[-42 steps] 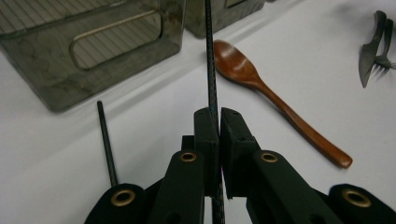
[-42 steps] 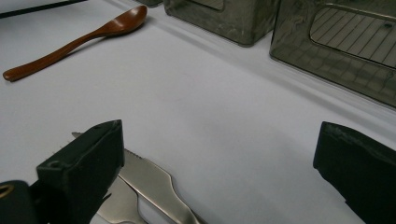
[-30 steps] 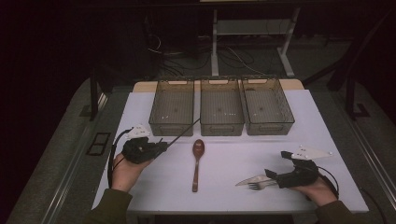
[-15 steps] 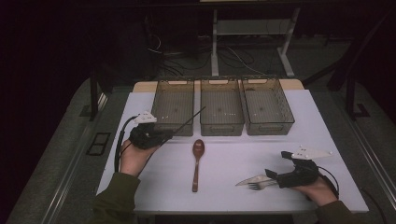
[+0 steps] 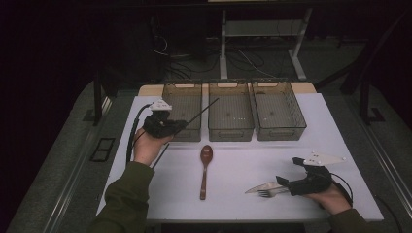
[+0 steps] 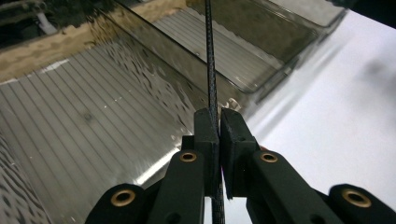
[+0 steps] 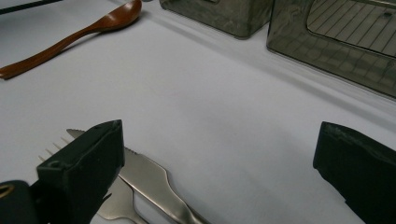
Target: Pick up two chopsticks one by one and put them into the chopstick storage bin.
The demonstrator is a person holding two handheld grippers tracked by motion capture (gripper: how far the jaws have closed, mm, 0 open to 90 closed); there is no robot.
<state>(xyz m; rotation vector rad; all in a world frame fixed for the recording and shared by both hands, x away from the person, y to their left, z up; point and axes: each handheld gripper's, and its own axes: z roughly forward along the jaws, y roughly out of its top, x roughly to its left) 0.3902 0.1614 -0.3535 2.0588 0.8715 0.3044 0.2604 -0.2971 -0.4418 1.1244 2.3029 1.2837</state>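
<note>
Pinching a thin black chopstick between its closed jaws, the left gripper holds the stick low on its length, so most of it runs out ahead of the tips and a short tail hangs behind, under the hand. That grip lets the long end slant up and forward over the left bin — a sensible way to aim a slim rod into a narrow box, I judge. In the left gripper view the bin's ribbed floor lies just ahead of and below the pads, with the middle bin beyond and the right bin farther along. The wooden spoon lies on the white table, off to the gripper's side, unsorted. Far across, the right gripper rests with its jaws wide apart — straddling the knife and fork, touching neither pad to them, seemingly poised for its pick.
</note>
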